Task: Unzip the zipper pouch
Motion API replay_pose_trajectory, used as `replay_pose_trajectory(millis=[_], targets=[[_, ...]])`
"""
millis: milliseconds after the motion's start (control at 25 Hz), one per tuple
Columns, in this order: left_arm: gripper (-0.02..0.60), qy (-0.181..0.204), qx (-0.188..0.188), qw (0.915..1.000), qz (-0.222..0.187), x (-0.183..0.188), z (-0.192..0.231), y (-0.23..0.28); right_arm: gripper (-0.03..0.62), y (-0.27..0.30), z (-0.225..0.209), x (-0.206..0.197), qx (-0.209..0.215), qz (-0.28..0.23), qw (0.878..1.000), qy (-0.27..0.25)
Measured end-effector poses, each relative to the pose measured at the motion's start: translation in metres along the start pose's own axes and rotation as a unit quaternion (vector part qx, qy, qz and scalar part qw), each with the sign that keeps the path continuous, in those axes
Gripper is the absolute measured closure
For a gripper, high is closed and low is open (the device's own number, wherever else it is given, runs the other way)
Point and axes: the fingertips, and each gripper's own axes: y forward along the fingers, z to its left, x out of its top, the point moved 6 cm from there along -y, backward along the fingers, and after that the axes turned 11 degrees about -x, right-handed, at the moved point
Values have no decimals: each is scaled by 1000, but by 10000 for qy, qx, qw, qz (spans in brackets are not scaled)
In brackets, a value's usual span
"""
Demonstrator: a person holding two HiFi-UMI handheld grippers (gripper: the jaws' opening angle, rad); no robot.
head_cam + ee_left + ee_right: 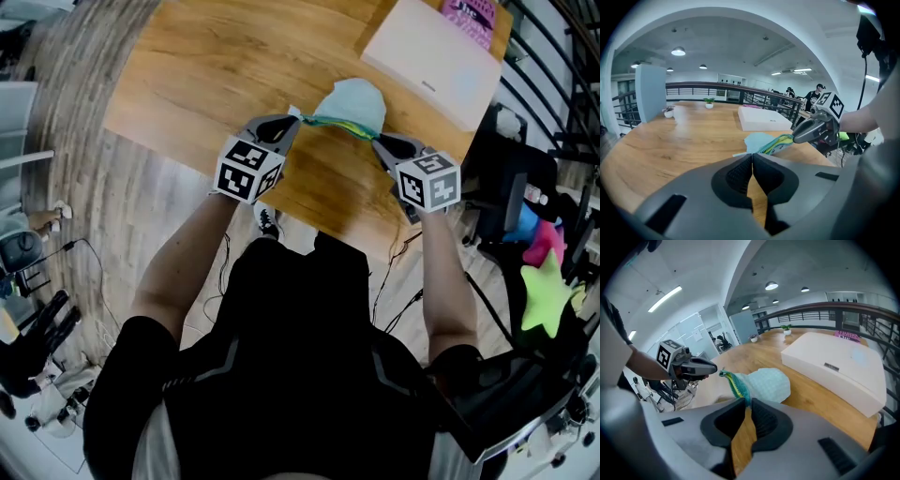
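While tight on pouch (354, 101), both jaws.

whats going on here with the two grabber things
A person holds a gripper in each hand over a wooden table. The zipper pouch is stretched between them. The right gripper is clamped on one end of its zipper edge, and the left gripper, jaws shut, seems to pinch the other end. How far the zipper is open is unclear. A white box lies behind.

Wooden table (206, 66): flat white box (433, 61) laid on far right part; pink thing (472, 11) seen just behind box.
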Motion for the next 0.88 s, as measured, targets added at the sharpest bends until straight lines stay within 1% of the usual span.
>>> replay_pose_trajectory(millis=[320, 400, 560, 680, 880], targets=[[549, -297, -52, 9981, 541, -51, -7, 22, 540, 22, 2, -47, 32, 411, 9992, 3], [549, -266, -15, 9975, 648, -58, -8, 24, 540, 25, 3, -53, 63, 425, 9991, -7], [549, -32, 109, 9969, 779, -70, -11, 27, 539, 30, 6, -63, 23, 533, 9985, -122], [549, -114, 86, 9965, 828, -74, -11, 29, 539, 32, 8, -68, -54, 593, 9978, -275], [549, -104, 19, 9958, 909, -79, -12, 32, 534, 32, 9, -76, -106, 644, 9976, -243]])
